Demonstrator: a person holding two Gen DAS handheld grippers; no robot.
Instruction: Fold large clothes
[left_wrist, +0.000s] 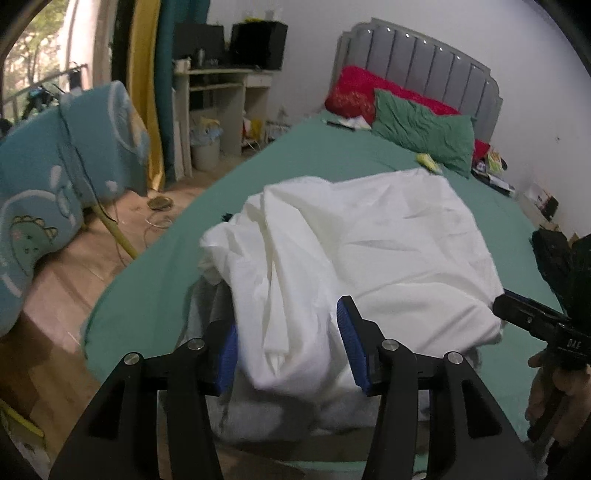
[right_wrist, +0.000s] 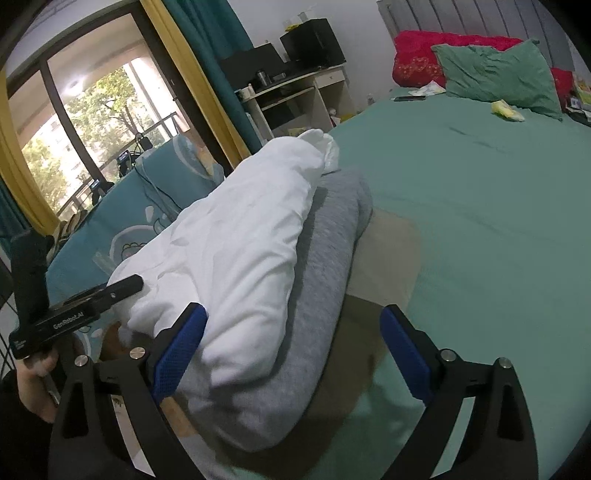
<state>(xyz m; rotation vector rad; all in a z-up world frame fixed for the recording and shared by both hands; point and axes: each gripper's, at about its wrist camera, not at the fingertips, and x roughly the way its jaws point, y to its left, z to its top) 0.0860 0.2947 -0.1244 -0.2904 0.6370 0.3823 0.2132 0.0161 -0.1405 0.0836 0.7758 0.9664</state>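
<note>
White garment (left_wrist: 354, 251) folded atop grey garment (right_wrist: 317, 280) on bed (left_wrist: 325, 155). Left tool (left_wrist: 291, 350) agape astride a fold, unclamped; right tool (right_wrist: 295, 354) wide, empty. Advise: square edges, flatten creases.

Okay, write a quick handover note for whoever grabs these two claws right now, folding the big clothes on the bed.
Left claw: open, white garment bunched between its pads but not pinched.
Right claw: open wide, holding nothing, white garment's edge just inside its left pad.
Things: white garment lies bunched on top of a grey garment, which rests on a beige cloth, all near the foot of the green bed sheet.
Done: white piece looks roughly folded over, but lumpy.
Left: likely flatten and square the white piece; whether the grey one needs folding cannot be told.
</note>
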